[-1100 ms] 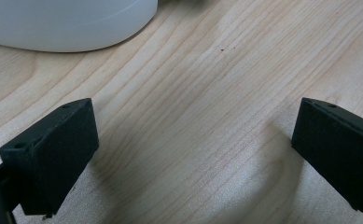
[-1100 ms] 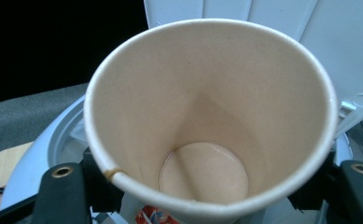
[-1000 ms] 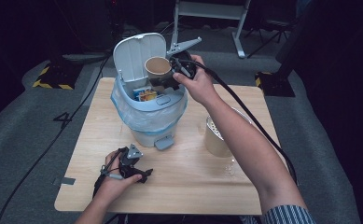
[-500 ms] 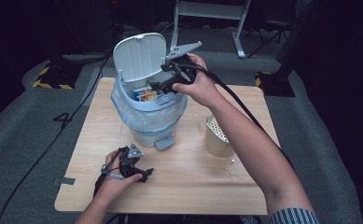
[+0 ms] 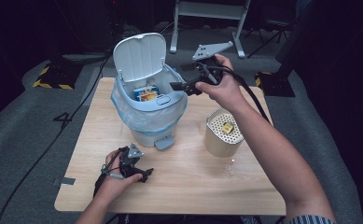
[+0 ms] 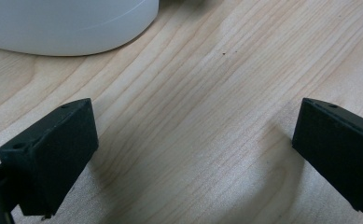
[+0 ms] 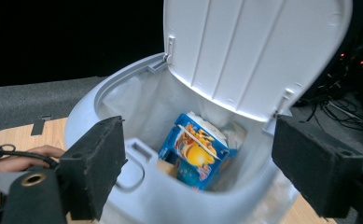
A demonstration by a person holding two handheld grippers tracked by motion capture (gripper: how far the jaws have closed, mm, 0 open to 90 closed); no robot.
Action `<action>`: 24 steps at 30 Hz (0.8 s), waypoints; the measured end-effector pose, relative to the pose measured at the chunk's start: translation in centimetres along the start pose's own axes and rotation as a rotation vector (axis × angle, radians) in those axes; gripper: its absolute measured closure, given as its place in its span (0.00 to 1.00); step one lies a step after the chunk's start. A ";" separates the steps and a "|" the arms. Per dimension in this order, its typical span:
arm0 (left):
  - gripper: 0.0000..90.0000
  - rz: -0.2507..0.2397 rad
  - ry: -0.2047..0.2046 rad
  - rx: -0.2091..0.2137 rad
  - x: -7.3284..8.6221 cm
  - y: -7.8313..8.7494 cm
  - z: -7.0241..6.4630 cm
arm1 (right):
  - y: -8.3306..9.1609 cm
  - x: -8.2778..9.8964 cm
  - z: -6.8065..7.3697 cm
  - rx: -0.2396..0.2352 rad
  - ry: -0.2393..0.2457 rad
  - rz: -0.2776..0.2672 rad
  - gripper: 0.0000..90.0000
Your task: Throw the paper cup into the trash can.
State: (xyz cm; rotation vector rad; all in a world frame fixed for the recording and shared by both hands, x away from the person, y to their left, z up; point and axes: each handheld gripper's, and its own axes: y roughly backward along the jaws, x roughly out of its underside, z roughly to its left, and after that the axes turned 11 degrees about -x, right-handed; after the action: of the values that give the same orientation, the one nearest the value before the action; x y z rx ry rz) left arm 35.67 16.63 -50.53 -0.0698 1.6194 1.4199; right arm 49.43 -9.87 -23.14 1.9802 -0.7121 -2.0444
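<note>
A pale blue pedal bin [image 5: 147,119] with a plastic liner stands on the wooden table [image 5: 193,191], its lid [image 5: 139,56] raised. Inside lies a blue and orange carton [image 5: 145,93] [image 7: 195,154], with a tan patch beside it that I cannot identify. My right gripper [image 5: 179,87] [image 7: 200,168] hovers just right of the bin's rim and points into it. It is open, its jaws have just closed a little, and nothing is between them. My left gripper [image 5: 144,173] [image 6: 193,158] rests open on the table in front of the bin, holding nothing.
A beige cylinder [image 5: 222,135] with a perforated top and a small yellow piece on it stands right of the bin, under my right forearm. A small clear object [image 5: 229,168] lies on the table in front of it. A metal stand [image 5: 207,11] rises behind the table.
A second ago the right gripper held a brown paper cup over the bin. It let go, the cup dropped from sight, and the gripper drew back to the right. The left hand stayed put.
</note>
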 end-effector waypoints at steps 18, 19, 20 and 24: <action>0.00 -0.001 0.005 -0.004 0.0 0.0 0.0 | 8.4 5.6 0.3 0.124 -0.107 0.007 0.25; 0.00 -0.001 0.005 -0.004 0.0 0.0 0.0 | 8.8 6.1 0.3 0.134 -0.116 0.008 0.25; 0.00 -0.001 0.006 -0.005 0.0 0.0 0.0 | 9.3 6.5 0.3 0.141 -0.130 0.006 0.25; 0.00 -0.001 0.006 -0.005 0.0 0.0 0.0 | 11.0 8.4 0.3 0.172 -0.167 0.006 0.25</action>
State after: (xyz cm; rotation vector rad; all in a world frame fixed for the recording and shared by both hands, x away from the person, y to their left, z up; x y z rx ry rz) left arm 35.70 16.59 -50.54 -0.0778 1.6207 1.4240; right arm 46.53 -23.16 -25.31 1.9050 -0.9564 -2.2322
